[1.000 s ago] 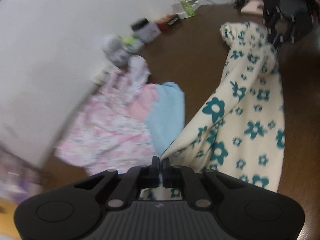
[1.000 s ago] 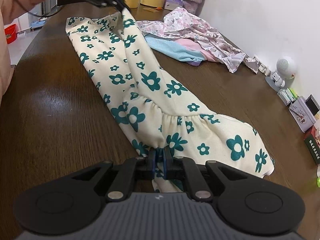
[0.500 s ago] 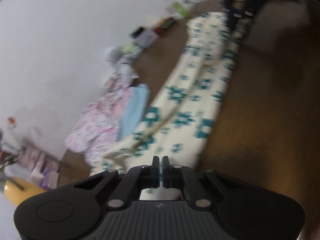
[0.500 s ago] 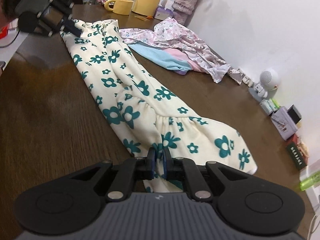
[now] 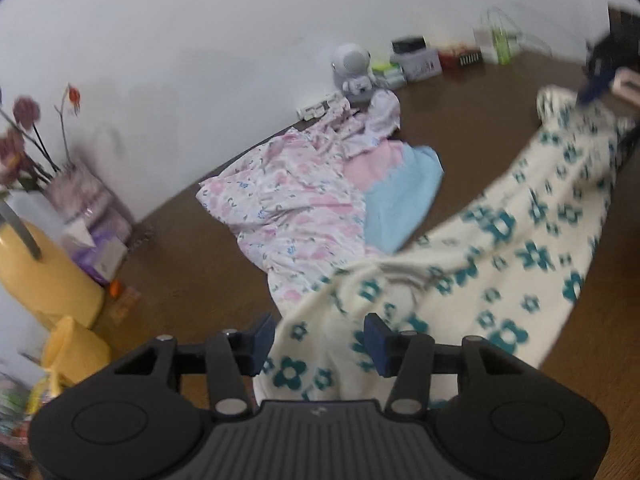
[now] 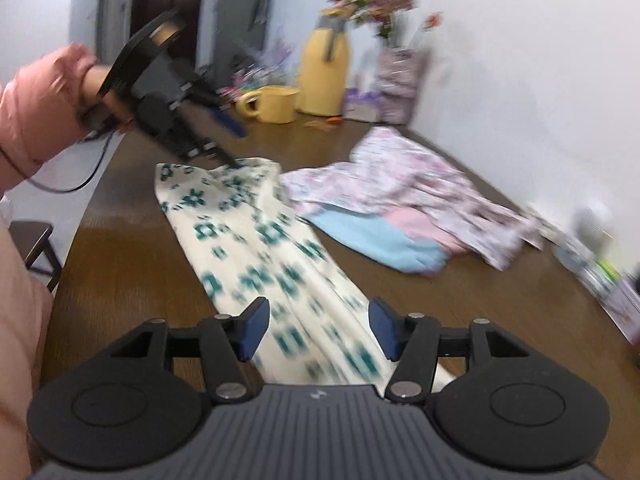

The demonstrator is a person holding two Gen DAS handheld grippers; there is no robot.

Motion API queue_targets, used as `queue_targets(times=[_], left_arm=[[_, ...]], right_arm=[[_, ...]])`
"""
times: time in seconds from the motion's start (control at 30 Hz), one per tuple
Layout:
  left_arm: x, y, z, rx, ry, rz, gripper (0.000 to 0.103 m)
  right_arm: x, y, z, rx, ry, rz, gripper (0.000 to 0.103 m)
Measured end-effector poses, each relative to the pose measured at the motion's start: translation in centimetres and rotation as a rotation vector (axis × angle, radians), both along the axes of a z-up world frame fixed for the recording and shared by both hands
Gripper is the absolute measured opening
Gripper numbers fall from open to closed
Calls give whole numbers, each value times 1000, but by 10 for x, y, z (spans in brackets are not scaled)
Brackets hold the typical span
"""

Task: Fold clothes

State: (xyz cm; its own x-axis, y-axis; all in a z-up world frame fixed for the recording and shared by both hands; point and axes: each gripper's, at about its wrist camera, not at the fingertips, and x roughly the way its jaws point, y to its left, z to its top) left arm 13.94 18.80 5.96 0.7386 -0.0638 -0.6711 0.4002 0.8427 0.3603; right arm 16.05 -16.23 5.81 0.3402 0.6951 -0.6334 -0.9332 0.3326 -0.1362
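In the left wrist view the left gripper (image 5: 319, 338) has just been opening; its blue pads stand apart over the near end of the cream floral garment (image 5: 500, 248), with cloth between them but not pressed. Only this view shows the garment's far end running up to the right, where the other tool appears as a dark blur at the frame edge. Beyond the near end lie the pink floral garment (image 5: 288, 200) and a folded pink and blue cloth (image 5: 404, 196), then a small white robot figure (image 5: 352, 68) by the wall.

In the right wrist view the right gripper (image 6: 318, 328) has likewise just been opening, pads clear of the cloth that passes between them. The cream floral garment (image 6: 260, 248) lies as a long strip on the brown table (image 6: 120, 264). Only here is the person's hand (image 6: 100, 92) seen, in a pink sleeve, carrying the left tool above the strip's far end. The table's left edge is near, with bare wood between it and the strip. Far off stand a yellow mug (image 6: 272, 104) and a yellow jug (image 6: 326, 76).
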Motion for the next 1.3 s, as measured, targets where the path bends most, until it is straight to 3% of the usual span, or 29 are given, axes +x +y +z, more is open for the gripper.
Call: queue_targets(times=[0.13,0.3,0.37,0.4,0.43,0.47,0.63,0.73,0.9,1.03,1.13,1.23,1.3], left_arm=[[25,16,-2,36,46,-70,48],[55,20,-20,92,150,-174,43],[61,19,-26,86,191,-206,14],[61,18,-28,86,196,-218,5],[57,16,-27,91,183,-227,1],[54,15,-26,97,171,-236,1],[4,9,-4,165,3,-247,1],[-34,0,-3,201,-39,-272,1],[-78,-15,-23,202,-45,-248,1],[-86,-22,-51,200,4,-197,1],[-85,-21,-53,156,4,-142,1],[-88,-18,-43,117,-3,-112,9],[-93,-15,-33,86,-20,-84,23]], right_arm=[[9,76,-5,-80,1,95,55],[20,137,-24,-176,17,144,45],[26,150,-31,-203,41,151,31],[28,153,-34,-212,42,147,25],[29,155,-36,-218,42,144,11],[30,153,-35,-210,43,146,3],[24,130,-20,-124,11,136,2],[14,116,-21,-122,15,148,2],[-1,110,-39,-172,24,180,3],[-10,107,-52,-177,34,190,3],[-16,104,-58,-171,24,191,3],[-18,103,-62,-165,13,187,3],[-18,102,-64,-153,13,184,3]])
